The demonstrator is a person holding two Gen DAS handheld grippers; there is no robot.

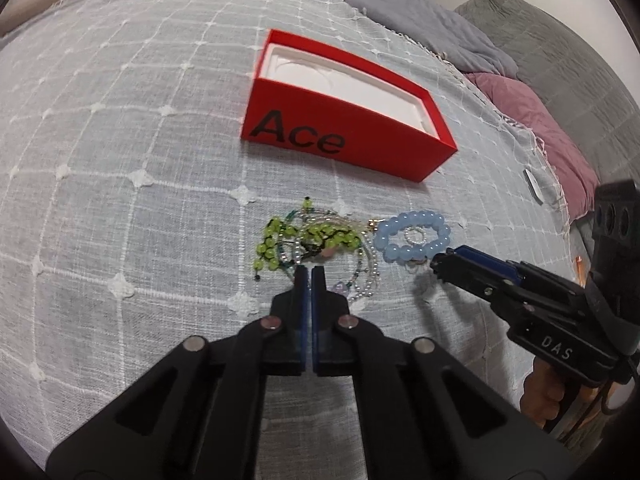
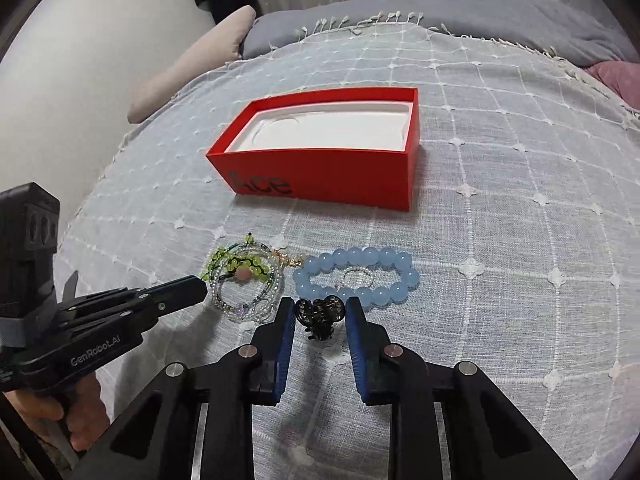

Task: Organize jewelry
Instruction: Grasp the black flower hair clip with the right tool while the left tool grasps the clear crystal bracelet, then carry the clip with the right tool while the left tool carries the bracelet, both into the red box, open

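Left gripper (image 1: 307,270) closed at green beads (image 1: 304,240), grip unclear. Right gripper (image 2: 320,312) straddles black clip (image 2: 320,314), jaws apart. Red box (image 2: 320,172) beyond.

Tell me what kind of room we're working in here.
Most likely a bedroom: the jewelry and the red box sit on a bed covered by a white-checked grey throw with a tasselled fringe, with a beige pillow and rumpled grey bedding at its edges.
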